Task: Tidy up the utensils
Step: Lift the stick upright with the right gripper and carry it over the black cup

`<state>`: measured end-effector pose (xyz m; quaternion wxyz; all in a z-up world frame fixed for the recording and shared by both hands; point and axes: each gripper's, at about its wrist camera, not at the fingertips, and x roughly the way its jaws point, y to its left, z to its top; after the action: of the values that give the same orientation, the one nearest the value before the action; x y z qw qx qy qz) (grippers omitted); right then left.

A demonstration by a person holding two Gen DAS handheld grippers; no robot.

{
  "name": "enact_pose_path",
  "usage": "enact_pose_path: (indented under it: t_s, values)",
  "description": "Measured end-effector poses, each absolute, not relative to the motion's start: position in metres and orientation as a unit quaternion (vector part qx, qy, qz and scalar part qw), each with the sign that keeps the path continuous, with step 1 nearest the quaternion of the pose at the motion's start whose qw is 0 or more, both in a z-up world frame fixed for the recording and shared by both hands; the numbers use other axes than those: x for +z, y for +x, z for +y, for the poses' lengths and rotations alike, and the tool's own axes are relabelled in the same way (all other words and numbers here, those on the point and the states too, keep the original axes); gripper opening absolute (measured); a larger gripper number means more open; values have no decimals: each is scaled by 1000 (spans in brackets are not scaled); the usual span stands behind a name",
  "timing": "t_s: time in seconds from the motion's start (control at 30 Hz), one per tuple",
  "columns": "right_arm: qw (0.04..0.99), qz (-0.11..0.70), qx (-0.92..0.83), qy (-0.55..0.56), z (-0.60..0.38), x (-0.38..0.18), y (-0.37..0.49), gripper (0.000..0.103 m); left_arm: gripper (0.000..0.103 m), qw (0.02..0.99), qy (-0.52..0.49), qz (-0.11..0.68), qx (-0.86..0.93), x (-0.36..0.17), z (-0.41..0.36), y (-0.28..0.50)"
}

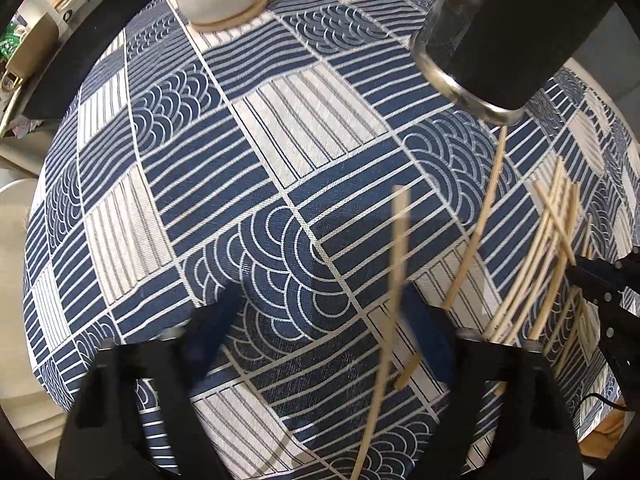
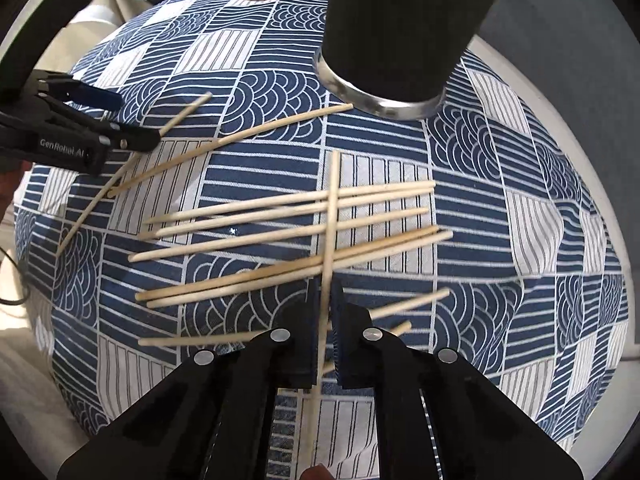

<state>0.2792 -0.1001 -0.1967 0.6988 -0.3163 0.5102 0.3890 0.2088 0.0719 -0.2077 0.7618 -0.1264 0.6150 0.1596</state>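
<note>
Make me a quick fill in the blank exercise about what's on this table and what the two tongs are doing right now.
1. The right tongs are shut on one ____.
2. The dark cylindrical holder has a shiny ____ band at its base.
3. The left tongs have open jaws, with a blurred chopstick near the ____ finger in their own view.
4. The tablecloth is patterned in white and ____.

Missing words: chopstick; metal; right; blue
</note>
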Motion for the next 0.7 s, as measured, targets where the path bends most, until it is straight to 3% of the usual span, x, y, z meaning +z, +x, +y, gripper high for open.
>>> enact_pose_path:
  t_s: [0.1,0.13,0.17,0.37,0.7]
  values:
    - [704,521,391,-284,-110,-192,280,5,27,764,-122,615,150,-203,70,206]
    - [708,521,387,-277,-113,-190,280,5,9,763,-129,617,142,-202,70,205]
    - [713,522,384,-268,-117,-188,279,5,5,762,-134,618,138,-202,71,204]
    - [739,527,369,-200,-134,-171,281,5,4,750,-183,621,133,-200,83,195]
    - [787,478,364,-141,-161,-109,278,5,4,780,-141,588,160,-138,68,180]
